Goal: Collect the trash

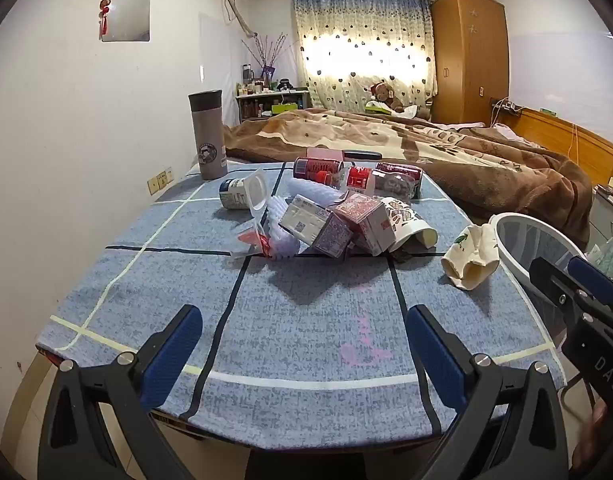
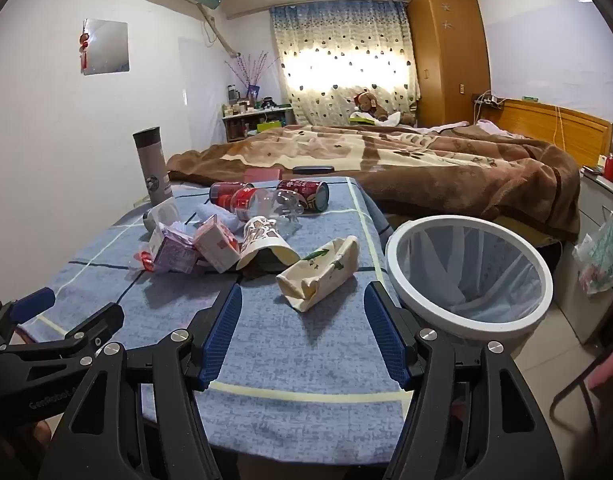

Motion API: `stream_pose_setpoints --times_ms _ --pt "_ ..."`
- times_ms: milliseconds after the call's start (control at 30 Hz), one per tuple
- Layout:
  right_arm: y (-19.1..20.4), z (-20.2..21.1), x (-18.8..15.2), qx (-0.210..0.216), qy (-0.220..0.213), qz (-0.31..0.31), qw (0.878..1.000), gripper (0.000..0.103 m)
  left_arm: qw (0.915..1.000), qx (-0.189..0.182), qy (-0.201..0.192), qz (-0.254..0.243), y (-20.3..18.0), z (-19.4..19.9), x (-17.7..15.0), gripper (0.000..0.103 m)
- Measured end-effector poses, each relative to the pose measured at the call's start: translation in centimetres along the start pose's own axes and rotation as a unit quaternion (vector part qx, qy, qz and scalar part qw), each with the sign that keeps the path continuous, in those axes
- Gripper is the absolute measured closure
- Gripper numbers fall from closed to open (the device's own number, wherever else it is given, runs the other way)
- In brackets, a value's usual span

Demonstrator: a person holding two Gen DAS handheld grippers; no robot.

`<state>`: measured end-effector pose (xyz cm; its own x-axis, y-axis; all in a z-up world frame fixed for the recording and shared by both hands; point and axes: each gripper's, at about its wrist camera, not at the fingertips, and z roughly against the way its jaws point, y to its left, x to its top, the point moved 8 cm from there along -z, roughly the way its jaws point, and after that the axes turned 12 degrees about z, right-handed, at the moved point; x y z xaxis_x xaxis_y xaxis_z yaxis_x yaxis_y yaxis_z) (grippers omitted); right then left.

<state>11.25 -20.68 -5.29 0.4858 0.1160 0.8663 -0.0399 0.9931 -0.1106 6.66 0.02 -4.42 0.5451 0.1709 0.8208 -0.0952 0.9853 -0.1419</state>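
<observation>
Trash pile: a heap of junk in the middle of the desk, which has a blue cloth with white and dark lines.
Crushed paper cup: cream with green leaf marks, squashed flat. It lies on its side by itself, near the right edge of the desk and closest to the bin. Its long side runs slanted, with the open mouth toward the near left and the other end toward the far right.
Patterned paper cup: white with brown marks, on its side. Its open mouth points to the near right.
Small cartons: two boxes, one purple and one pink and white, tipped over and touching each other in the pile.
Yogurt cup: white, on its side at the left of the pile, lid end to the right.
Red cans: on their sides at the far end of the desk, lying across it.
Bin: round with a white rim and a clear bag inside. It stands just beside the right side of the desk.
Gray bottle: stands upright at the far left corner.
Left hand-held gripper: blue fingers wide apart, holding nothing, over the near edge of the desk.
Right hand-held gripper: fingers apart, holding nothing, pointed at the crushed paper cup just ahead.
Bed: behind the desk, with a brown blanket.
</observation>
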Motion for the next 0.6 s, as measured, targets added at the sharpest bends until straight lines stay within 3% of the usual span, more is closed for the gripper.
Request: stream_pose_setpoints --times_ms 600 --pt "0.00 0.34 0.09 -0.003 -0.005 0.002 1.000 0.038 1.0000 -0.003 0.004 0.006 0.13 0.07 -0.02 0.000"
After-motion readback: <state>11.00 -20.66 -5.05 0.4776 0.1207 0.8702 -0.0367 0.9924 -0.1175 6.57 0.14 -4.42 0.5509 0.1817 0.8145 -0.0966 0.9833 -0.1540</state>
